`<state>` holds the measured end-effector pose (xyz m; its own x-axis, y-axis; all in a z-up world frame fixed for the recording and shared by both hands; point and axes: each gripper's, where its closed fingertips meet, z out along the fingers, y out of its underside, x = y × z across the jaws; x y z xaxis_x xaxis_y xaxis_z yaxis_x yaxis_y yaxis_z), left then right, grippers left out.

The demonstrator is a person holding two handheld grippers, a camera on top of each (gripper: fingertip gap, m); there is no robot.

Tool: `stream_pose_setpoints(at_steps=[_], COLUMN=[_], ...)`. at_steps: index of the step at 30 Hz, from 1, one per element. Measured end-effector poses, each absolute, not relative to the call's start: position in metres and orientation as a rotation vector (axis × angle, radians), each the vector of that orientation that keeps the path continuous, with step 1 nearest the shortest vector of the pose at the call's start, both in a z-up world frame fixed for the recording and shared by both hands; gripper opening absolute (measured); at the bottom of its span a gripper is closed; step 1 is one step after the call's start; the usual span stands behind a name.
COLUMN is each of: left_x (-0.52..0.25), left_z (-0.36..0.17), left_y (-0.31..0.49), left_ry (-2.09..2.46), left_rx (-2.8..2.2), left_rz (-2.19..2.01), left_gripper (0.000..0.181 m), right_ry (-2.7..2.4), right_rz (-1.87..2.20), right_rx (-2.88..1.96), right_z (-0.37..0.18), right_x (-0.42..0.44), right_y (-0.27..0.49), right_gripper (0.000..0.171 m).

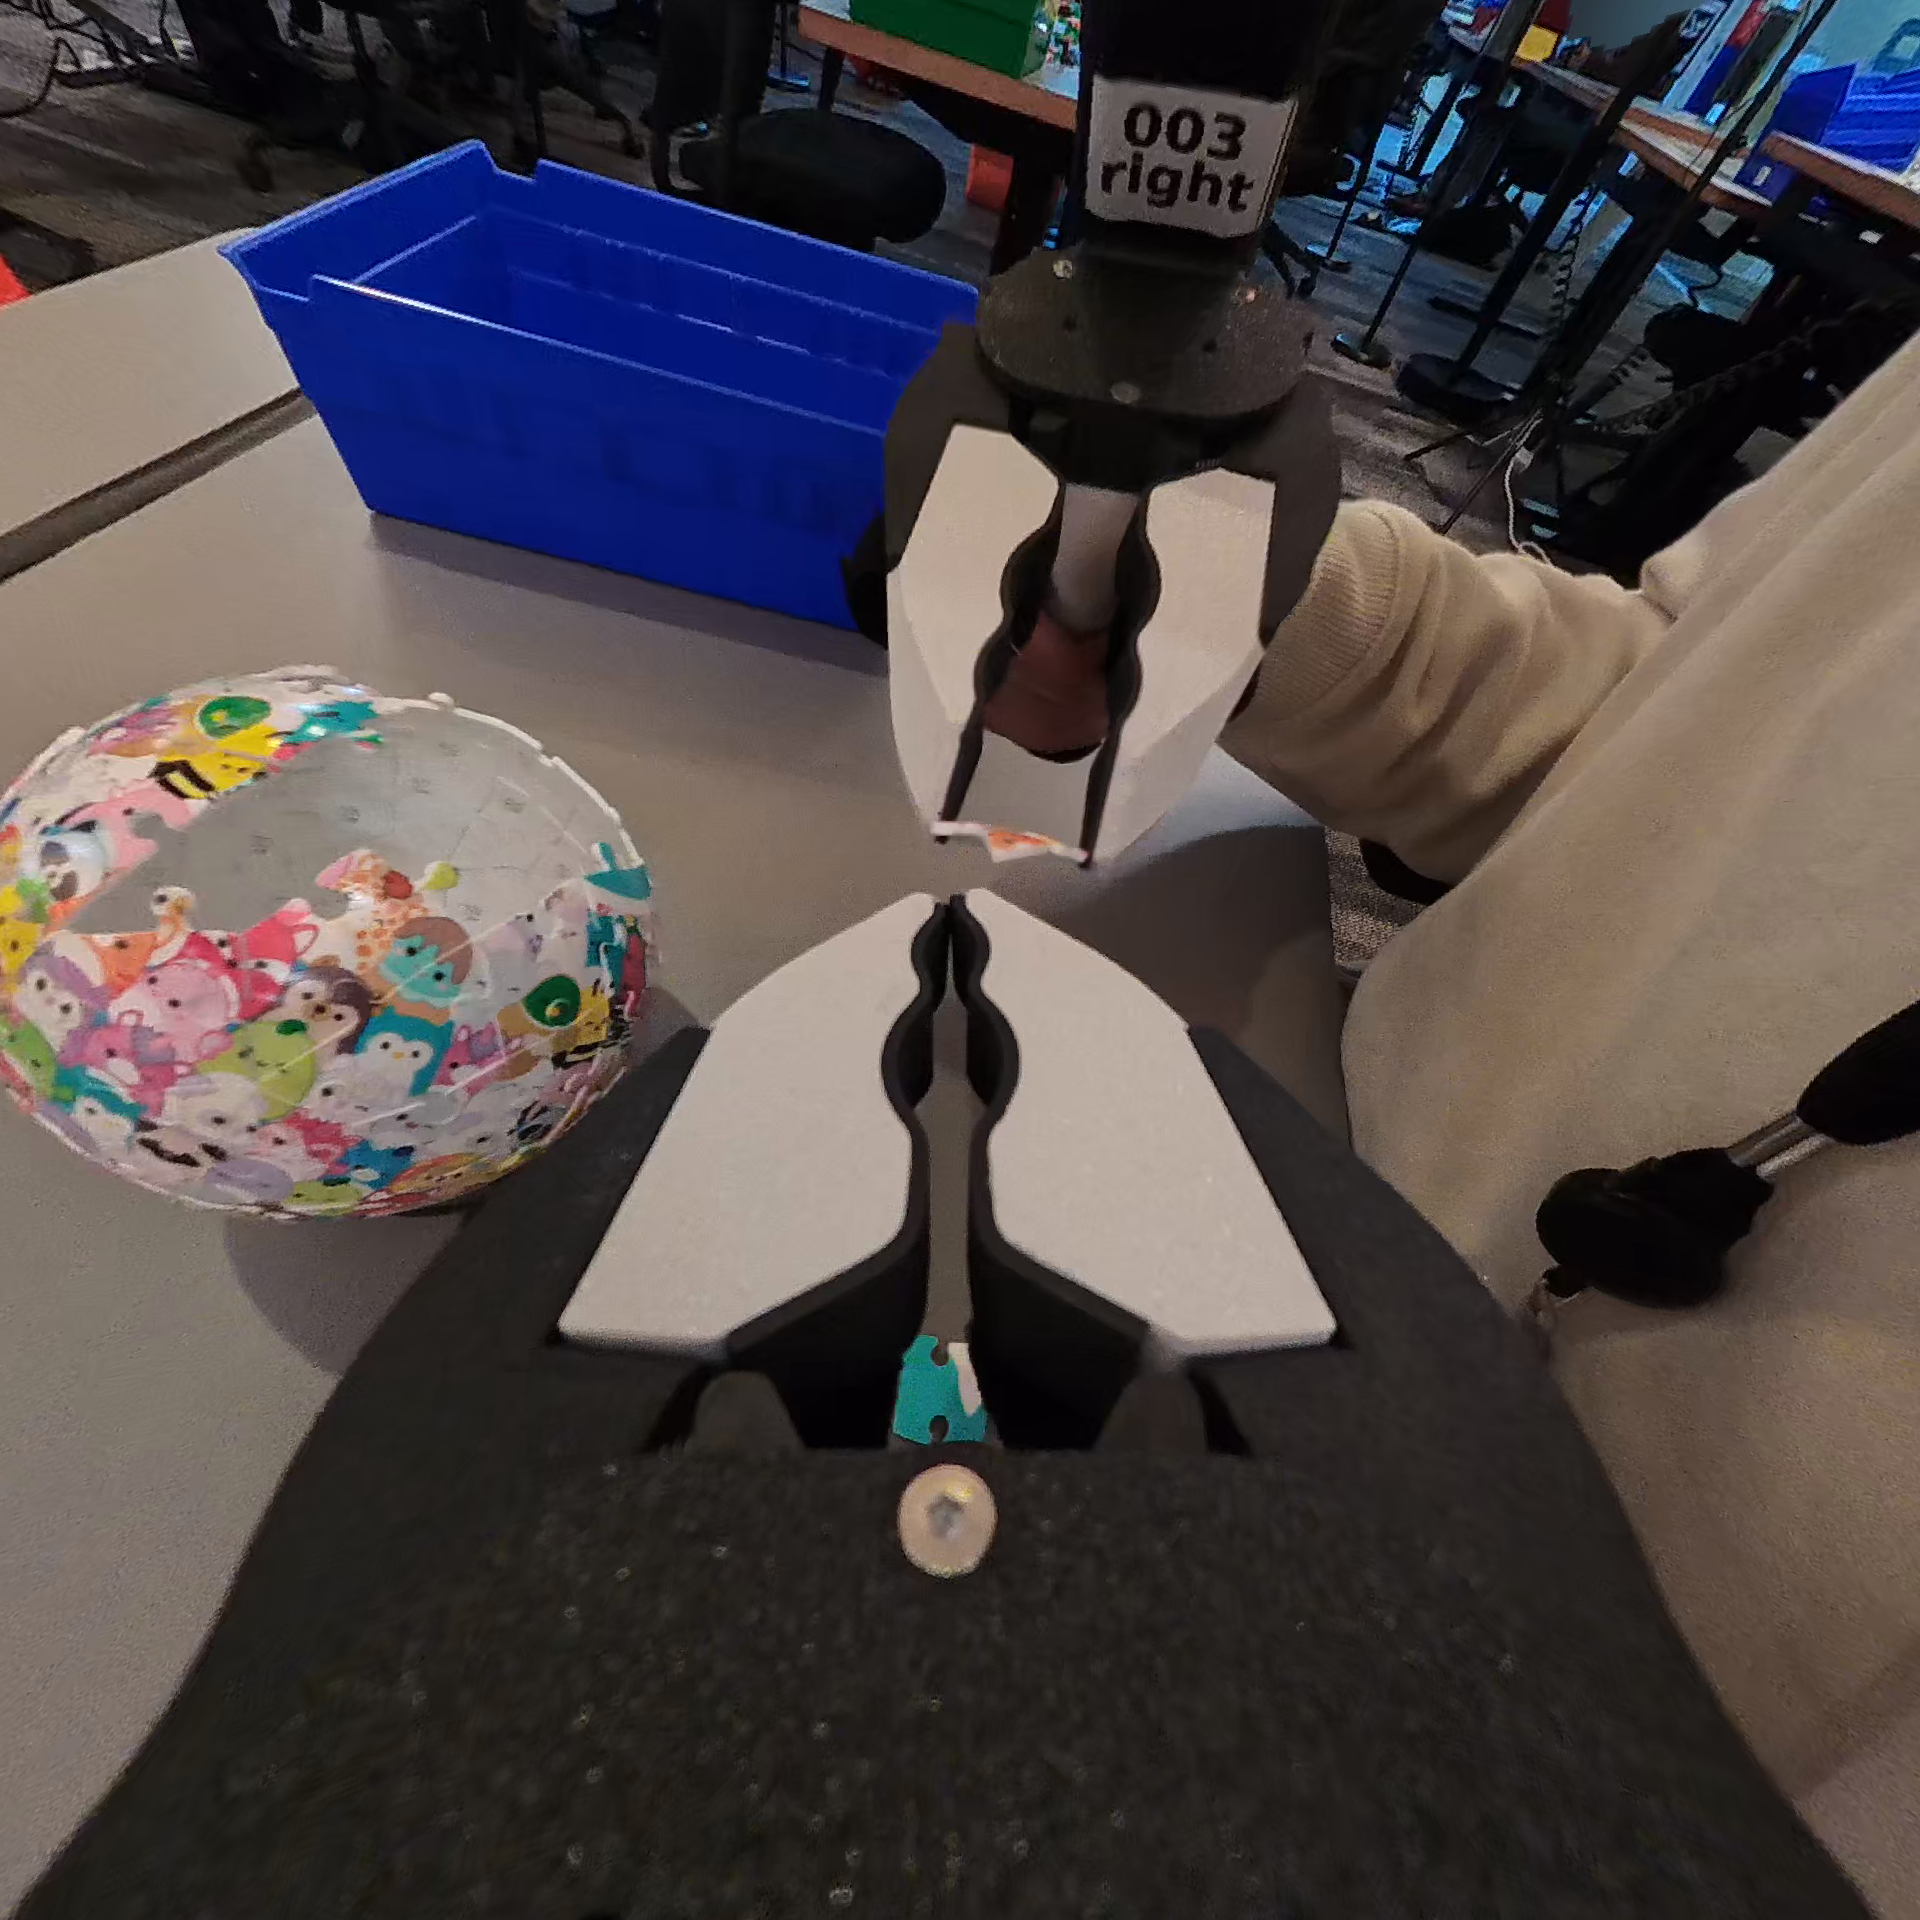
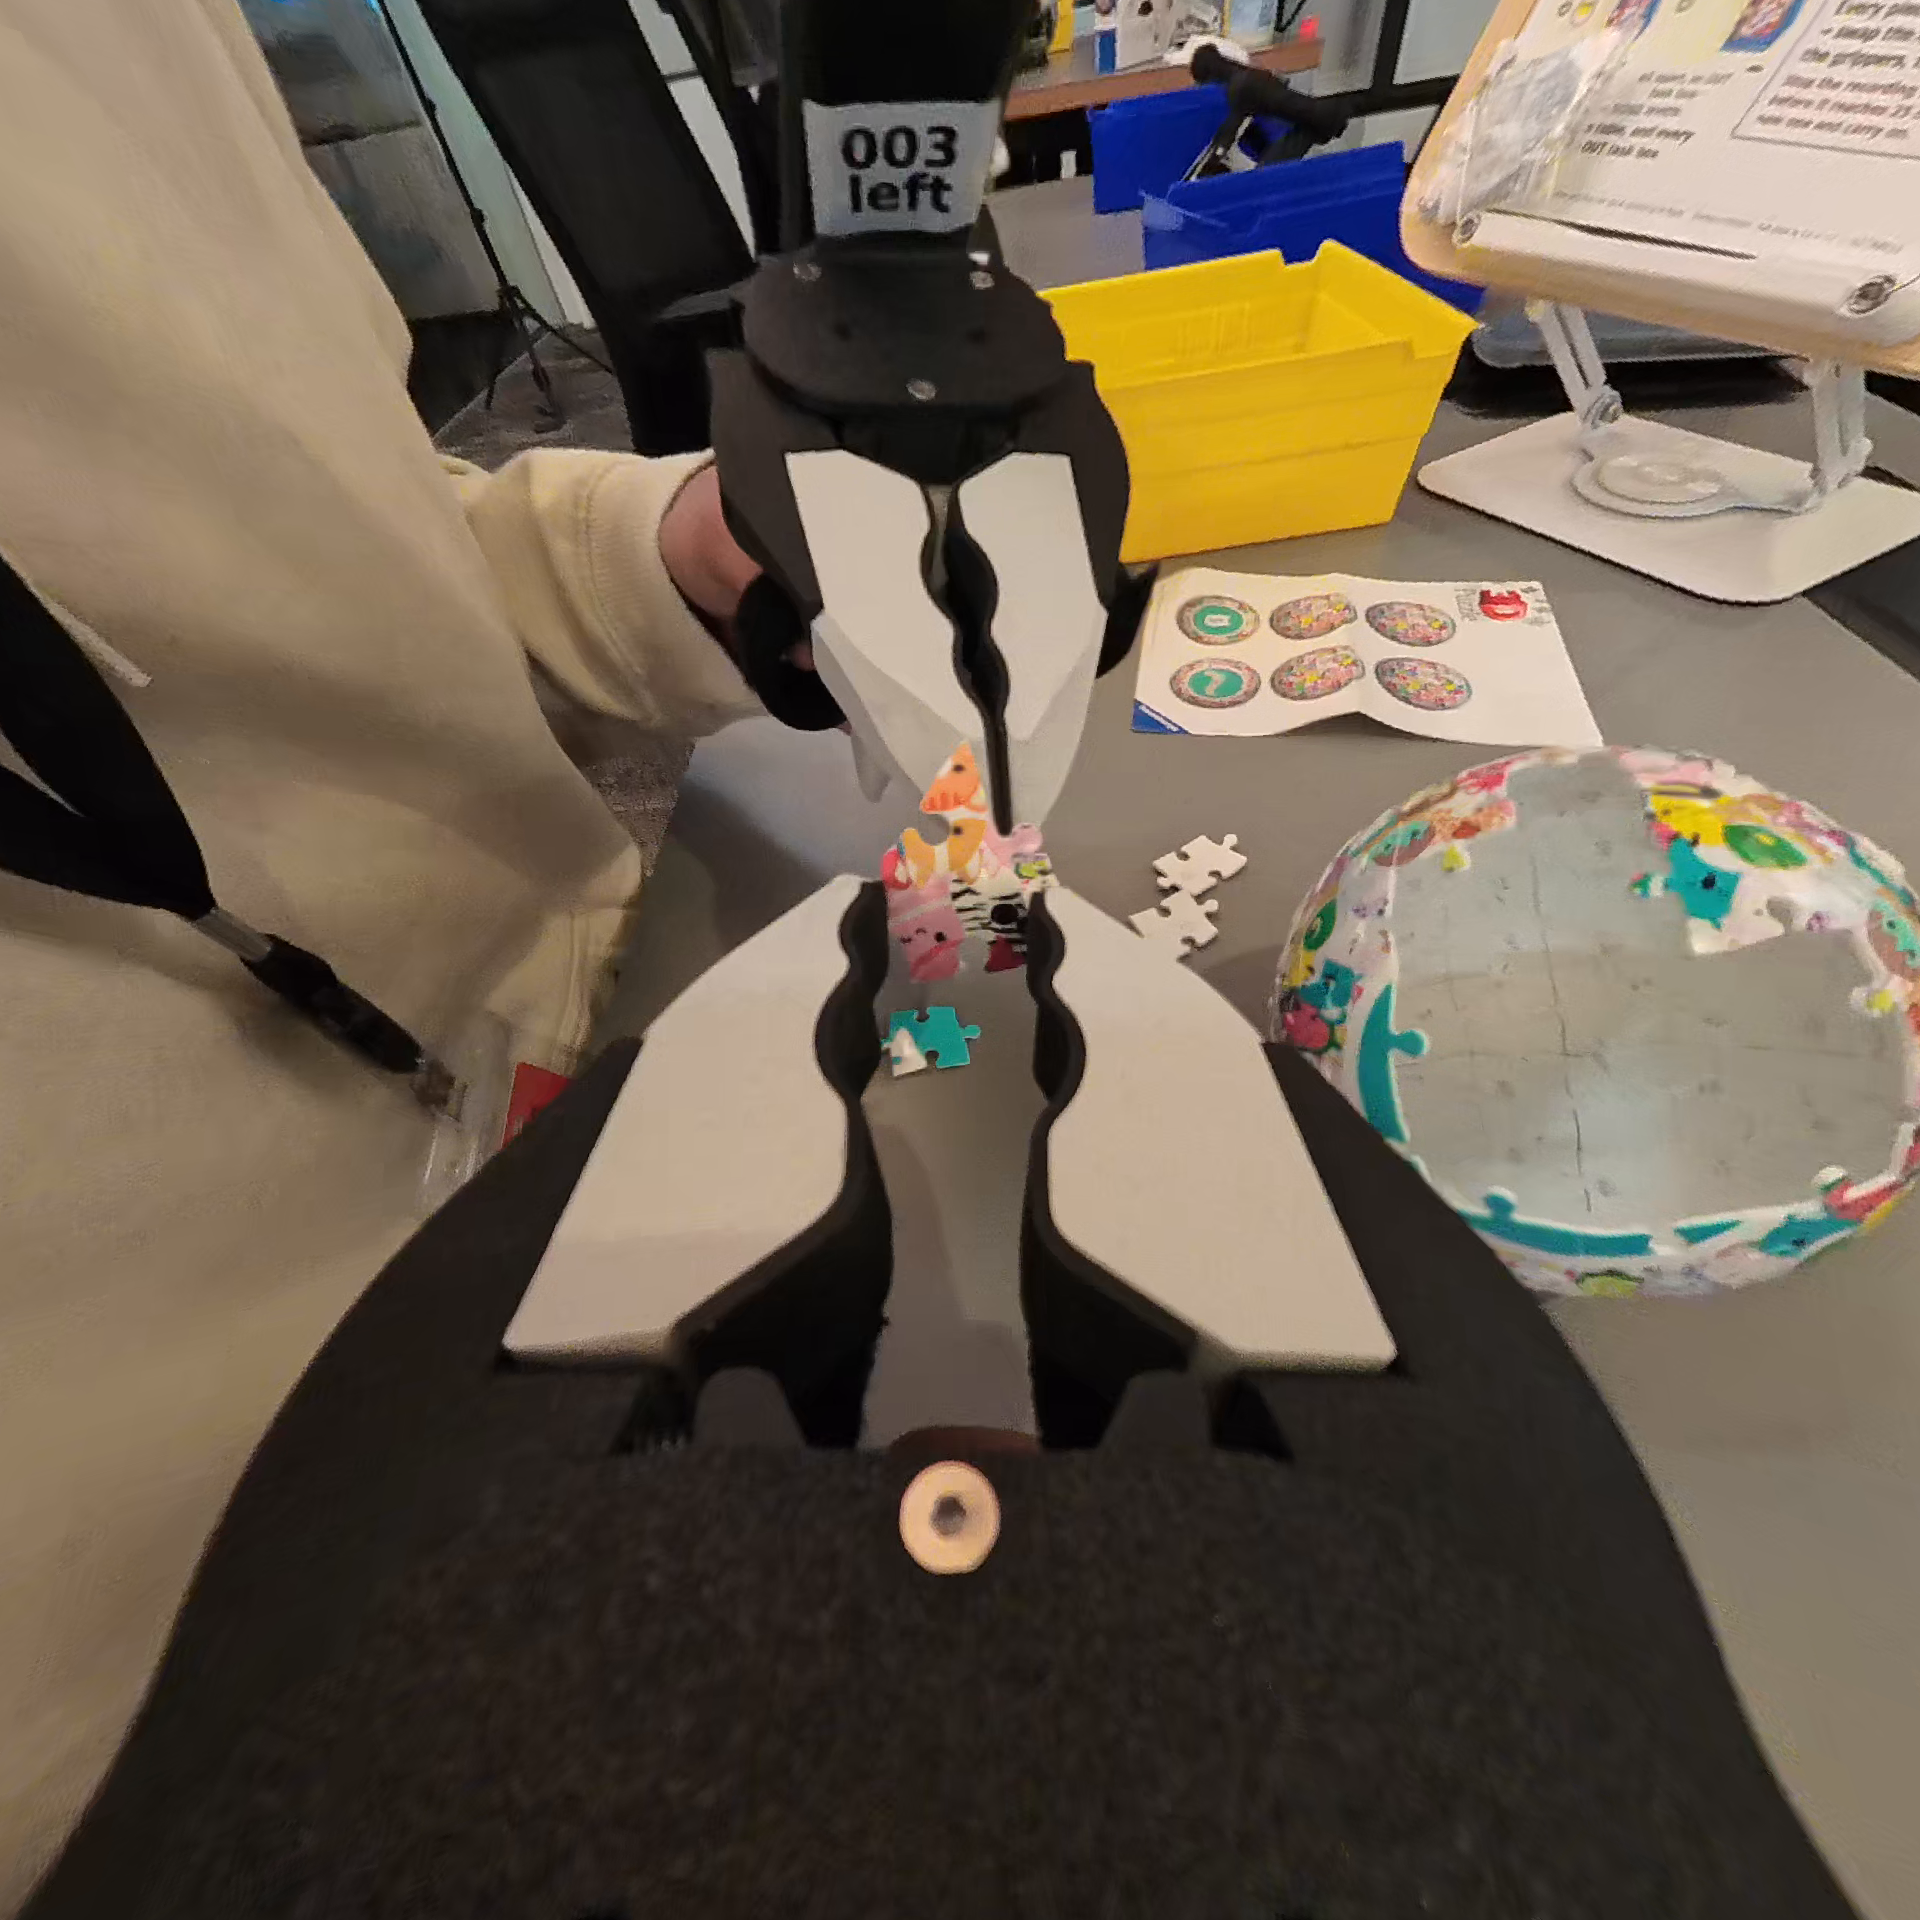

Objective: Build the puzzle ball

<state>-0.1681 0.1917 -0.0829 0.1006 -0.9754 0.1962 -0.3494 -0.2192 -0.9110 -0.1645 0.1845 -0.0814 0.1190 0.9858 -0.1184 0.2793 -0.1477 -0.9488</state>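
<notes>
Two hand-held grippers meet tip to tip above a grey table [image 2: 1714, 1558], each held by a person in a cream sleeve [image 1: 1455, 665]. The right gripper [image 2: 951, 894] has its fingers parted around a small cluster of joined puzzle pieces [image 2: 961, 894], printed with pink, orange and zebra-striped cartoon animals, held edgewise between the two tips. The left gripper [image 1: 951, 904] has its fingers pressed together at the tips; in the right wrist view its tips pinch the top edge of that same cluster.

The puzzle ball [image 2: 1621, 1029], the landmark here, rests on the table just to one side of the grippers. It is a partly built sphere: colourful cartoon pieces cover much of it, with large gaps showing the pale inside of the shell. Between the ball and the grippers lie two loose pieces [image 2: 1190, 894] white side up, touching each other. A teal piece [image 2: 930, 1039] lies on the table below the held cluster. Beyond the ball sit a printed instruction sheet [image 2: 1361, 655] and a yellow bin [image 2: 1268, 416]. In the left wrist view, a blue bin [image 1: 582, 384] stands behind the ball.
</notes>
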Motion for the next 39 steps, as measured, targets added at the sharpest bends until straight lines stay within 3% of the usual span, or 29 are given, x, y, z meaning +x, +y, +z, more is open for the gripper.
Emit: stream_pose_setpoints(at_steps=[7,12,20,32,39], left_x=[-0.164,-0.165,-0.152,-0.202,-0.190], left_z=[-0.083,-0.095,-0.099,-0.102,-0.106], left_y=[0.187,0.199,0.213,0.242,0.193], left_ry=[1.300,1.264,1.176,1.056,0.982], left_rx=[-1.681,-1.759,-1.814,-1.929,-1.953], left_rz=[-1.126,-1.009,-1.014,-0.886,-1.356], left_gripper=[0.000,0.012,0.012,0.018,0.026], right_ry=[-1.168,-0.742,-0.542,-0.840,-1.142], right_rz=[0.997,0.678,0.742,0.783,0.602], right_rx=[-1.624,-1.884,-1.905,-1.786,-1.631], right_z=[-0.091,-0.126,-0.124,-0.117,-0.118], right_x=[-0.158,-0.111,-0.097,-0.120,-0.176], right_y=[0.190,0.253,0.263,0.236,0.203], right_gripper=[0.026,0.026,0.025,0.026,0.026])
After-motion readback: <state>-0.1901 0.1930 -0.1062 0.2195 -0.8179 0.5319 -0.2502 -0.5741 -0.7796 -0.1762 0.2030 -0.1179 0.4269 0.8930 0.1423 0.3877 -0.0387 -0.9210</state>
